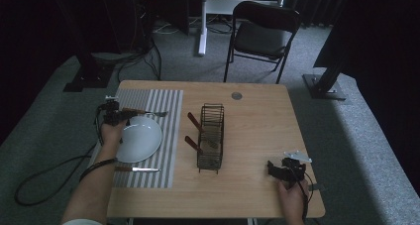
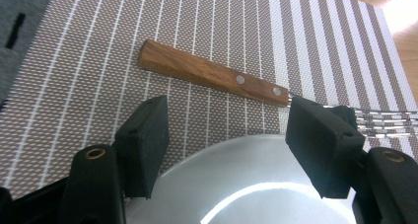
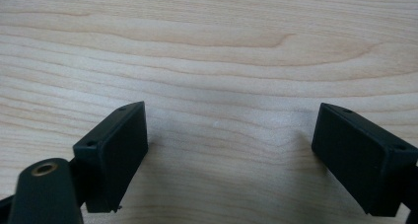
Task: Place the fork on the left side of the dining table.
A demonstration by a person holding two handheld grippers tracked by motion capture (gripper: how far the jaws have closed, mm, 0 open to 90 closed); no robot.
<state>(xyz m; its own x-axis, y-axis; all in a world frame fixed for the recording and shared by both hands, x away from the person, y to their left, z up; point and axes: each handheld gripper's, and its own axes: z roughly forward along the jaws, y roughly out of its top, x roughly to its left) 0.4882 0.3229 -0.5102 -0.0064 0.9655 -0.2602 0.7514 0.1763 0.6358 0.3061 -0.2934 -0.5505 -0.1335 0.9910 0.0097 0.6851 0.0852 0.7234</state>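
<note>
A wooden-handled fork (image 2: 217, 78) lies on the striped placemat (image 2: 88, 76) just beyond a white plate (image 2: 246, 184). My left gripper (image 2: 229, 145) hovers open over the plate's far rim, jaws apart with nothing between them; the fork is a little ahead of its fingertips. In the high view that left gripper (image 1: 115, 115) sits at the plate's (image 1: 141, 140) upper left, with the fork (image 1: 143, 112) beside it. My right gripper (image 1: 278, 169) rests open near the table's front right, and its own view has bare wood (image 3: 212, 61) between the jaws (image 3: 229, 150).
A black wire rack (image 1: 210, 136) stands mid-table with two wooden-handled utensils (image 1: 194, 132) leaning out of its left side. A knife (image 1: 138, 169) lies on the placemat (image 1: 168, 136) in front of the plate. A folding chair (image 1: 262, 34) stands beyond the table.
</note>
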